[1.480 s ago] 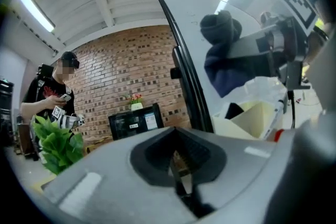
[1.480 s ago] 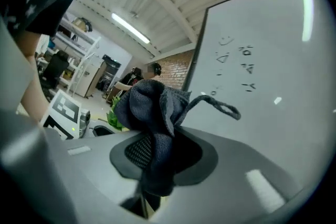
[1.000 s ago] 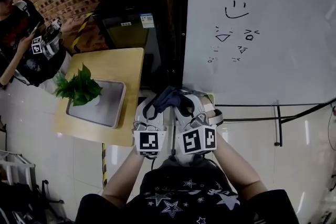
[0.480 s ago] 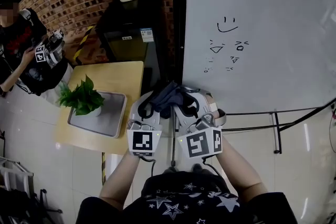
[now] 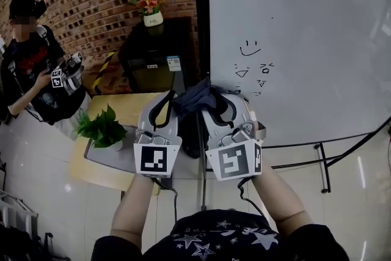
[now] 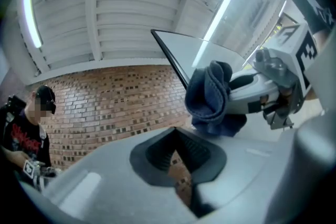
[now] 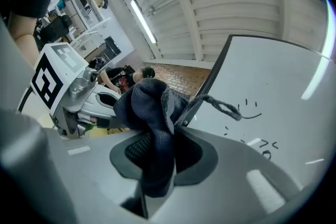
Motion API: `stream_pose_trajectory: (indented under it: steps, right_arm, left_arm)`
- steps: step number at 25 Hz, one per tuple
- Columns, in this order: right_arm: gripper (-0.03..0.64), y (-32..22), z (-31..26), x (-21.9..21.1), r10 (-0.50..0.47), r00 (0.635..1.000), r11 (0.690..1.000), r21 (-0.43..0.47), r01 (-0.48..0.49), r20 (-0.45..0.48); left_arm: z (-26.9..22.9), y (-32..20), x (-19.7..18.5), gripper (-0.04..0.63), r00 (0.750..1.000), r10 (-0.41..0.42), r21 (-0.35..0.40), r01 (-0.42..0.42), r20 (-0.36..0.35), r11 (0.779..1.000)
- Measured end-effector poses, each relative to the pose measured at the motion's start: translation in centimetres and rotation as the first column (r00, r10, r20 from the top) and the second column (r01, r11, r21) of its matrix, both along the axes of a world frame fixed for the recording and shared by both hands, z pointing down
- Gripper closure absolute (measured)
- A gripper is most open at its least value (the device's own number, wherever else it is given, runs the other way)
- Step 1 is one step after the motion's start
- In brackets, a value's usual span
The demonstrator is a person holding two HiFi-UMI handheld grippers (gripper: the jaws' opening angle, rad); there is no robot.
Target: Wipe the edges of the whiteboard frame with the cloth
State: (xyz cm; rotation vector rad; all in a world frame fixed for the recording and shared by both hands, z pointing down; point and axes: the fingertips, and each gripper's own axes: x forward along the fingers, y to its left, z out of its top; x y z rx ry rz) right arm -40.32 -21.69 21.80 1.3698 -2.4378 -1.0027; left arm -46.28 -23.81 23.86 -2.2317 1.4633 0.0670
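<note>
A dark blue cloth (image 5: 194, 98) is bunched between the fingers of my right gripper (image 5: 214, 99), which is shut on it; a loose thread hangs off the cloth (image 7: 149, 113). The cloth sits in front of the whiteboard's dark left frame edge (image 5: 201, 21), and I cannot tell whether it touches. My left gripper (image 5: 164, 99) is held up beside it on the left, jaws together with nothing in them. In the left gripper view, the cloth (image 6: 210, 93) shows at the right gripper's tip. The whiteboard (image 5: 293, 27) carries small drawn faces.
A wooden table (image 5: 82, 162) with a grey tray and a potted plant (image 5: 102, 126) stands lower left. A black cabinet (image 5: 156, 52) with a flower pot is against the brick wall. A person (image 5: 33, 70) stands far left. The whiteboard's stand bars (image 5: 324, 159) run lower right.
Both grippers have risen together with the cloth, up alongside the whiteboard's left frame edge. The head view has tilted upward.
</note>
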Motion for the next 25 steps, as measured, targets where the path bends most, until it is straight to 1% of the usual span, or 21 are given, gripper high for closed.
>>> stream_pose_trajectory:
  steps: [3, 6, 8, 10, 13, 16, 20, 22, 25]
  right_arm:
    - [0.535, -0.2, -1.9, 0.2, 0.005, 1.000, 1.000, 0.022, -0.006, 0.016]
    - [0.536, -0.6, -4.3, 0.4, 0.000, 1.000, 0.999, 0.049, -0.001, 0.021]
    - [0.535, -0.8, -6.0, 0.4, -0.017, 0.999, 0.999, 0.051, 0.014, 0.041]
    - [0.534, -0.9, -7.9, 0.3, -0.040, 0.997, 0.997, 0.065, 0.035, 0.069]
    - [0.534, -1.3, -10.7, 0.2, -0.061, 0.994, 0.992, 0.115, 0.050, 0.086]
    - [0.534, -1.4, -13.6, 0.2, -0.080, 0.990, 0.986, 0.155, 0.062, 0.114]
    - [0.534, -1.3, -17.9, 0.6, -0.087, 0.985, 0.977, 0.205, 0.055, 0.148]
    - [0.534, -1.4, -19.7, 0.9, -0.077, 0.986, 0.974, 0.224, 0.042, 0.149]
    - [0.534, -1.5, -22.6, 1.5, -0.043, 0.992, 0.958, 0.285, 0.007, 0.120]
  left_arm:
    - [-3.0, -0.3, 0.4, 0.591, 1.000, 0.009, 0.058, -0.009, -0.005, 0.998]
    - [-5.6, -0.7, 1.2, 0.591, 0.999, 0.031, 0.110, -0.032, 0.010, 0.993]
    - [-7.2, -0.9, 1.8, 0.591, 0.999, 0.052, 0.128, -0.054, 0.015, 0.990]
    - [-9.1, -1.0, 2.1, 0.591, 0.998, 0.058, 0.162, -0.060, 0.016, 0.985]
    - [-12.4, -1.4, 2.2, 0.591, 0.999, 0.051, 0.237, -0.050, 0.005, 0.970]
    - [-15.6, -1.7, 2.4, 0.591, 0.998, 0.057, 0.292, -0.053, -0.006, 0.955]
    - [-19.8, -1.4, 2.8, 0.591, 0.997, 0.077, 0.368, -0.071, -0.002, 0.927]
    - [-21.5, -1.3, 2.8, 0.591, 0.997, 0.078, 0.399, -0.073, 0.005, 0.914]
    - [-23.7, -1.6, 3.1, 0.591, 0.997, 0.063, 0.441, -0.073, 0.036, 0.895]
